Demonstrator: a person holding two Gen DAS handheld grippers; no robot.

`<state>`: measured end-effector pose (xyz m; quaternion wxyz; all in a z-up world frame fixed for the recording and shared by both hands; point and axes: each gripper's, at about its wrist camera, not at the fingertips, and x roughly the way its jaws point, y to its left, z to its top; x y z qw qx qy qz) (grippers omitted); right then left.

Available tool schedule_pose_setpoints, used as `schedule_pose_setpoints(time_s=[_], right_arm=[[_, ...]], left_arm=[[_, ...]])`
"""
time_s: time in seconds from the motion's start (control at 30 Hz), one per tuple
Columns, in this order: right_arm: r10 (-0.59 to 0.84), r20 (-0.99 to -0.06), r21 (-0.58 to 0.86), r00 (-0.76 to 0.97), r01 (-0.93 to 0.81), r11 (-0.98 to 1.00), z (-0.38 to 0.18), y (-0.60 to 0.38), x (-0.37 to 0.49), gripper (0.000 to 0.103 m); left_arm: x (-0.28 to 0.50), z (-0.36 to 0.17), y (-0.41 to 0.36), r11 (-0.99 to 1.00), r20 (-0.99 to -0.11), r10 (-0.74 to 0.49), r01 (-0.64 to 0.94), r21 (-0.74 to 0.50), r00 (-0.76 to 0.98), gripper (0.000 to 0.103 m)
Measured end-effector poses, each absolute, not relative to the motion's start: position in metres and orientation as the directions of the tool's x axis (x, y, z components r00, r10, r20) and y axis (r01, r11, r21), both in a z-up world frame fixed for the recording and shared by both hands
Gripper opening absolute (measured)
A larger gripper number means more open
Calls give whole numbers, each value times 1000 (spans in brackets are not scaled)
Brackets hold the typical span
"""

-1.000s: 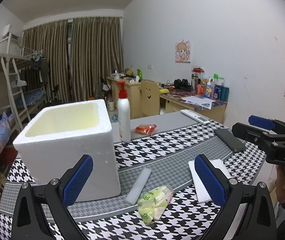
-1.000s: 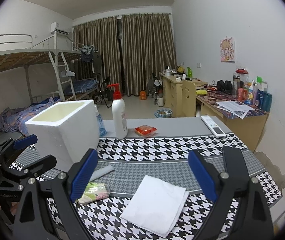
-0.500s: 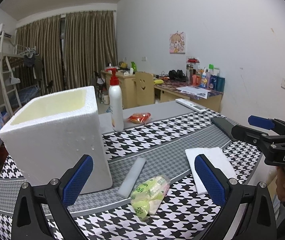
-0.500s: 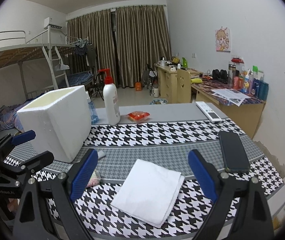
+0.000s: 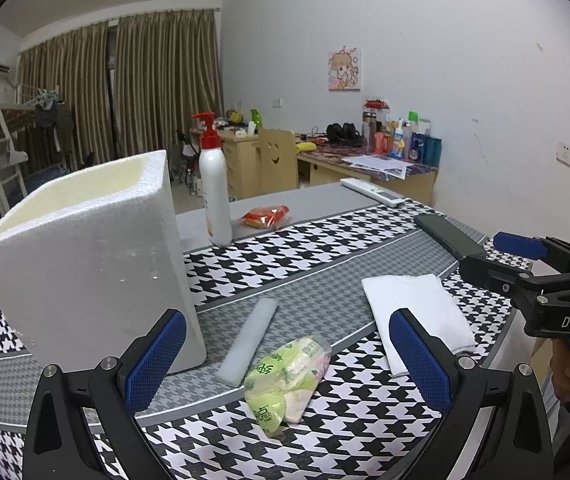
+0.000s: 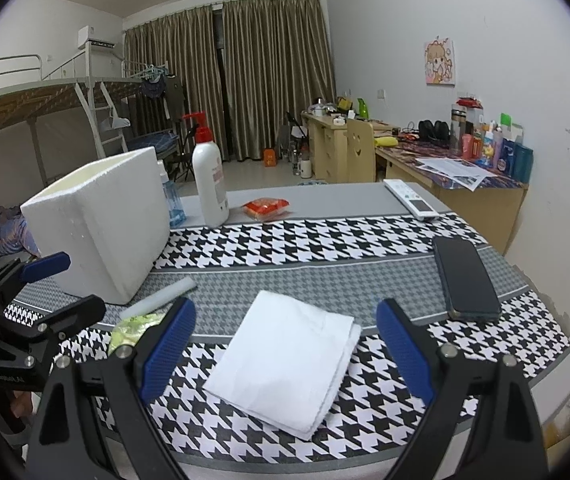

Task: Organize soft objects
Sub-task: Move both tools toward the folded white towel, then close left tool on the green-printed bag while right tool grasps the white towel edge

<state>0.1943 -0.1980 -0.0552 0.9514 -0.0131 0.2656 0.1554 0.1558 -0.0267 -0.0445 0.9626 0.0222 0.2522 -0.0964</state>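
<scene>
A green tissue pack (image 5: pixel 287 376) lies on the houndstooth tablecloth, right between the open fingers of my left gripper (image 5: pixel 285 364), which hovers just above it. Beside the pack lies a white foam strip (image 5: pixel 250 340). A folded white cloth (image 6: pixel 285 360) rests in front of my right gripper (image 6: pixel 285 356), whose jaws stand wide open on either side of it. The cloth (image 5: pixel 417 316) also shows in the left wrist view. An open white foam box (image 5: pixel 85 264) stands at the left, also seen as the foam box (image 6: pixel 97 220) in the right wrist view.
A pump bottle (image 6: pixel 208 178), a small blue bottle (image 6: pixel 173 204), a red snack packet (image 6: pixel 266 208), a remote (image 6: pixel 411 199) and a dark phone (image 6: pixel 465 278) sit on the table. The table edge (image 6: pixel 557 344) is close at the right. A hand (image 5: pixel 565 372) holds the right gripper.
Both grippers have come lower and closer to the table. The tissue pack now sits between the left fingers, and the white cloth has moved in between the right ones.
</scene>
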Motion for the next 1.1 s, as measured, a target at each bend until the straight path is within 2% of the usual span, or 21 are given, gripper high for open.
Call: schedule_pose_setpoints(time_s=[1.1], right_arm=[[264, -624, 74, 736, -280, 957, -94, -203, 218, 94]], left_arm=[[187, -83, -36, 971, -642, -200, 236, -30, 740, 100]])
